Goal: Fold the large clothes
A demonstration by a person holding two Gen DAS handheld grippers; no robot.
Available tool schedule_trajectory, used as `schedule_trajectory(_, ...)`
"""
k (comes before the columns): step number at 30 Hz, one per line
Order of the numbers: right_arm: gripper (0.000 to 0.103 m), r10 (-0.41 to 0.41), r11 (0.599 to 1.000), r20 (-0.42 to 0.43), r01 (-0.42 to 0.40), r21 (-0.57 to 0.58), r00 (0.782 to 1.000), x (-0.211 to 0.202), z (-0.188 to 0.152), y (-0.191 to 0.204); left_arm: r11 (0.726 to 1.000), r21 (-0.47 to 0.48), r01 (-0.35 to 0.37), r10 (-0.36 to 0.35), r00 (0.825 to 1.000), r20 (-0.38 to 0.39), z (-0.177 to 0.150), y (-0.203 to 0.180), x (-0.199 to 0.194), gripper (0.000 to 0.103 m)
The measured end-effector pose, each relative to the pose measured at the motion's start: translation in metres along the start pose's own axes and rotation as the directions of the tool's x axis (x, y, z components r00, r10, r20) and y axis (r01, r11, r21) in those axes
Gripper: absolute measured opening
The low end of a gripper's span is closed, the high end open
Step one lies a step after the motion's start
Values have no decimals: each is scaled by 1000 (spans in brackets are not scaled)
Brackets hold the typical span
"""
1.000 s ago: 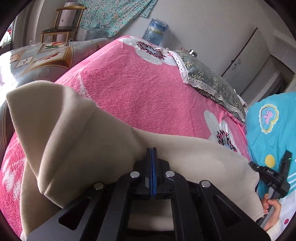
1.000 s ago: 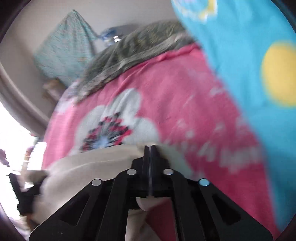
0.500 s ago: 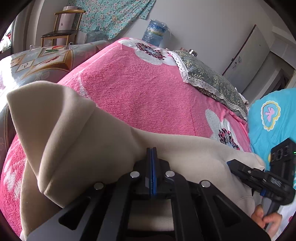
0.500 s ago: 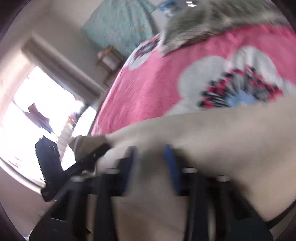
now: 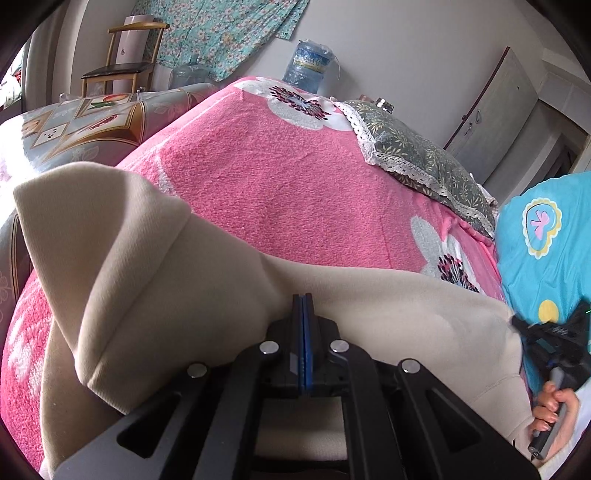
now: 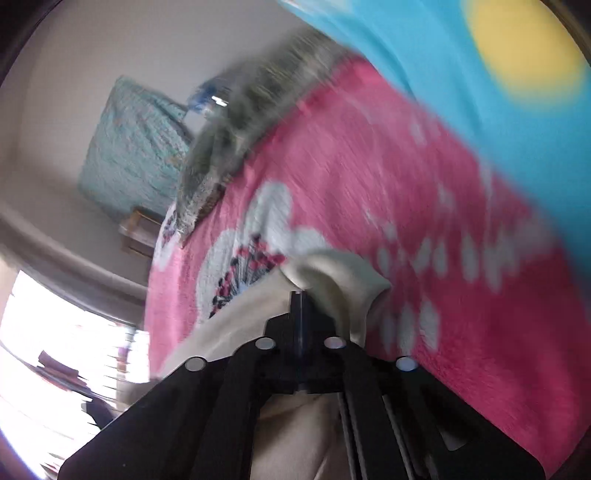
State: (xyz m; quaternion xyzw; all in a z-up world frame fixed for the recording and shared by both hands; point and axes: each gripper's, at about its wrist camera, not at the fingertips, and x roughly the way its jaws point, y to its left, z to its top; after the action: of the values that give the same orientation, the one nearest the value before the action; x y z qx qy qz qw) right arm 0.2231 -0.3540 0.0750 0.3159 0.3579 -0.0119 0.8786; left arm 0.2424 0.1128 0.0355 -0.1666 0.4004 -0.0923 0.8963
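Swung back from its sideways reach of half a second ago, the right claw (image 6: 297,295) again faces the pink flowered blanket (image 5: 288,184) and the turquoise bedding (image 6: 461,85); its jaws have just parted a little and look nearly together around a raised fold of the cream sweatshirt (image 5: 192,295), though motion blur hides whether the pads truly press the cloth. In the left wrist view the same tool has drawn back to the right edge of the picture, where a person's hand (image 5: 554,410) holds its handle beside the garment's far end.

On the other side, the left claw (image 5: 303,299) is clenched, blue pads tight together at the near edge of the cream cloth; whether any fabric is caught between them cannot be told. From there the sweatshirt lies spread across the near part of the bed, a thick ribbed band turned up toward the left, the body stretching right toward the turquoise bedding.

Farther up the bed a grey leaf-print pillow (image 5: 417,155) with lace trim lies on the blanket. Behind it stand a large water bottle (image 5: 308,64) by the wall and a wooden chair (image 5: 125,62) beneath a hanging green floral cloth (image 5: 221,33).
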Motion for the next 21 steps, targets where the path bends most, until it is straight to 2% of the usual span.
schedule_trajectory(2,9,67,994,30,-64,-92,997,-7,4,30,1000,2,-2,2,1000,1,0,-1,0,2)
schedule_trajectory(4,13,147,978,-11,-147,-149,989,0,6,64,1000,4,-2,2,1000,3,0,0,0,2)
schedule_trajectory(5,17,207,962,-66,-215,-166,976,10,3,84,1000,4,-2,2,1000,4,-1,0,0,2)
schedule_trajectory(8,19,281,936,-228,-318,-149,932,45,-24,109,1000,4,-2,2,1000,4,-1,0,0,2)
schedule_trajectory(10,19,299,936,-314,-340,-85,901,70,-44,103,1000,4,-2,2,1000,4,-1,0,1,2)
schedule_trajectory(12,17,317,947,-423,-309,90,849,108,-71,75,1000,3,-1,1,1000,4,-1,0,1,2)
schedule_trajectory(13,5,364,932,-401,-327,160,841,115,-73,62,1000,3,-1,1,1000,2,-1,0,0,2)
schedule_trajectory(14,0,419,906,-368,-355,231,830,116,-73,42,1000,5,-2,2,1000,3,-1,0,0,2)
schedule_trajectory(15,0,438,895,-349,-367,252,828,115,-69,33,1000,10,-5,5,1000,4,-1,-1,0,2)
schedule_trajectory(16,0,416,906,-335,-353,232,846,106,-67,28,1000,13,-9,9,1000,4,-1,-2,0,2)
schedule_trajectory(17,0,368,928,-315,-326,178,875,98,-60,24,1000,14,-10,10,1000,3,-1,-2,0,2)
schedule_trajectory(20,0,304,952,-255,-278,131,918,84,-48,4,1000,11,-5,5,1000,5,-1,-1,-1,2)
schedule_trajectory(21,0,295,954,-249,-271,128,923,84,-46,-1,1000,16,-10,10,1000,7,-1,-2,-2,2)
